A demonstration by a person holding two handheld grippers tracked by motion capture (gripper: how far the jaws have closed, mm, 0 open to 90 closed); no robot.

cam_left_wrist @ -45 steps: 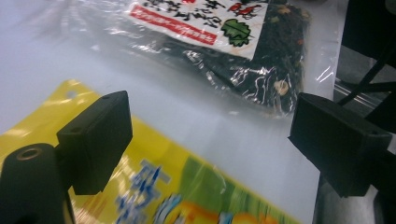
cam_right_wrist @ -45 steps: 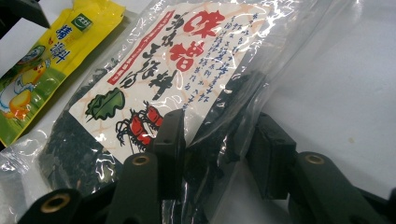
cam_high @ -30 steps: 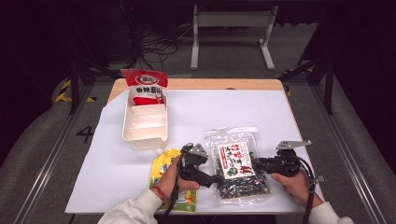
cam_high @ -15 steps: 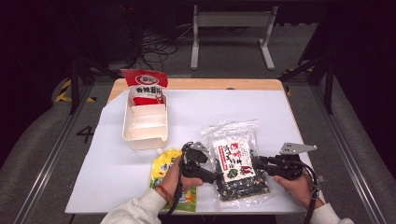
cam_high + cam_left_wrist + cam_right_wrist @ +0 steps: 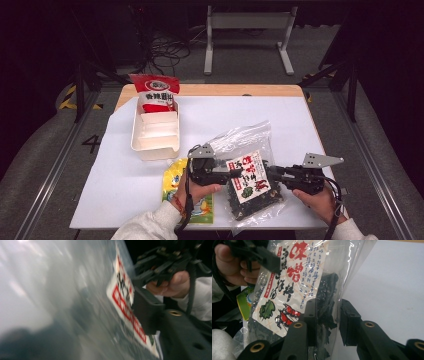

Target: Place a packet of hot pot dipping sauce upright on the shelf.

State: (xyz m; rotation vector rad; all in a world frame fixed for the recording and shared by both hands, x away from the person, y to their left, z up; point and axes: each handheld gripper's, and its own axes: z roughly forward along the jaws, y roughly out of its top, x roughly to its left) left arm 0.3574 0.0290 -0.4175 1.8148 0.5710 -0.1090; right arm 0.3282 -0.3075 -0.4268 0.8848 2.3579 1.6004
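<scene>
A clear bag of dark dried seaweed [image 5: 248, 176] with a white label in red characters hangs between my two grippers, near the table's front edge. My left gripper [image 5: 231, 174] has just been closing and is shut on the bag's left edge. One of its fingers [image 5: 147, 312] presses on the label, and the other is hidden behind the plastic. On the opposite edge my right gripper [image 5: 270, 173] is shut too, its jaws [image 5: 328, 308] on either side of the plastic and the seaweed [image 5: 325, 287]. The left gripper's jaw also shows on the bag's far edge in the right gripper view.
A white compartment tray [image 5: 156, 146] stands at the table's left, with a red snack packet [image 5: 154, 94] upright at its far end. Under the left hand lies a yellow-green packet [image 5: 175, 177]. White table cover [image 5: 295, 120] spreads behind the bag.
The left gripper's jaws have closed onto the bag's left edge and the hand has risen slightly. The bag now sits a little higher and more upright. The right gripper has kept still.
</scene>
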